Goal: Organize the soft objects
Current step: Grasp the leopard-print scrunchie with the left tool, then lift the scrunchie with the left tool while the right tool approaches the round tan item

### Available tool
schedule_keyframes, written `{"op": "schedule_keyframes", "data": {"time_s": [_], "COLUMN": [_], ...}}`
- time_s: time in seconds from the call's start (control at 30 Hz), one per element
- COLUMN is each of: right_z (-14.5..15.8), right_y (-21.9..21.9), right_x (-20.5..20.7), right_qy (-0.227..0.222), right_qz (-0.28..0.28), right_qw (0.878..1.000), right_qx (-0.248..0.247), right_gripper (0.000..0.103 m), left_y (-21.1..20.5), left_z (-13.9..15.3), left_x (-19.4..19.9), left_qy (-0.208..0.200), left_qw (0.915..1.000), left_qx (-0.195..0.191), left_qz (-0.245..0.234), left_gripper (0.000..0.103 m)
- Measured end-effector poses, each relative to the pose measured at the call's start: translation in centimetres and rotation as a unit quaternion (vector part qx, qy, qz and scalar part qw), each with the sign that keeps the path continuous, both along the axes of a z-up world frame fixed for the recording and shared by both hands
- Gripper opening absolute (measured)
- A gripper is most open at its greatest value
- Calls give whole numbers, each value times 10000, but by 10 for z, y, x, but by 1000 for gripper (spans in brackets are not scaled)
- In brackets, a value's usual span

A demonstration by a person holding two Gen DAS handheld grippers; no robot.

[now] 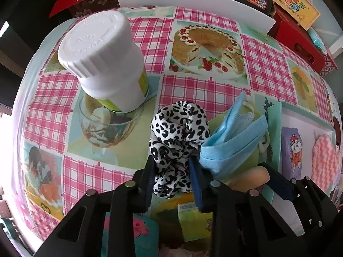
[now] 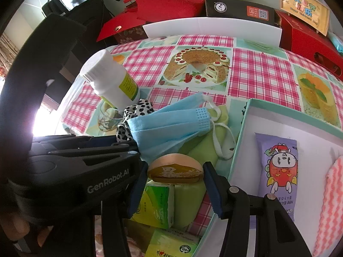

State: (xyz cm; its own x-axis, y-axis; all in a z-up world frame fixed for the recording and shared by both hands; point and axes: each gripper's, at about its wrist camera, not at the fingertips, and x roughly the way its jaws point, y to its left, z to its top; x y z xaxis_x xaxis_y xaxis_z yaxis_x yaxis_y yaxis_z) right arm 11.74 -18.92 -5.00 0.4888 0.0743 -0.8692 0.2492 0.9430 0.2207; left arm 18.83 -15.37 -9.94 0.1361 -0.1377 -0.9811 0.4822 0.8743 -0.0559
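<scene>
Nearest the left wrist camera, the left gripper (image 1: 173,177) was seen with its blue-padded jaws pinched on a leopard-print scrunchie (image 1: 179,141), a crumpled ring of glossy black-and-white fabric bunched between the pads. At about four o'clock from the scrunchie, touching it, a pleated light-blue face mask (image 1: 231,143) of thin non-woven material was folded over a soft lime-green cloth (image 2: 205,147), its white ear loops trailing to the right.

In the right wrist view, the right gripper (image 2: 174,184) was held spread, a rounded tan object with a brown face and gold lettering (image 2: 175,169) lying between the pads; whether the pads pressed on it could not be told. Below it, at six o'clock, green plastic-wrapped tissue packs (image 2: 156,205) were stacked. At three o'clock, a shallow rectangular box with a mint rim and white floor (image 2: 242,128) was found to hold a glossy purple snack packet with a cartoon figure (image 2: 278,165) and a fuzzy pink-and-white zigzag cloth (image 2: 332,201).

Farther off, at eleven o'clock from the scrunchie, a white plastic bottle with a ribbed cap and yellow-green label (image 1: 103,64) was standing on the smooth tablecloth (image 1: 203,90), printed with pink plaid squares and dessert pictures. At twelve o'clock, along the far edge, a flat white board (image 1: 193,0), red boxes (image 2: 308,40) and a black carton (image 2: 238,9) were ranged
</scene>
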Motion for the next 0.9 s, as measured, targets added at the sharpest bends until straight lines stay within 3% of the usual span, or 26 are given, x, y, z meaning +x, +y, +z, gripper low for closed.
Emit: {"op": "schedule_keyframes", "data": {"time_s": [0.9], "right_z": [0], "right_y": [0], "right_x": [0], "right_qy": [-1], "right_qz": [-9], "right_qw": [10000], "right_qx": [30], "right_gripper": [56], "left_y": [63], "left_z": [21], "left_x": [24], "left_qy": [62], "left_qw": [9950], "left_qx": [-566], "left_qz": [826], "left_gripper": [21]}}
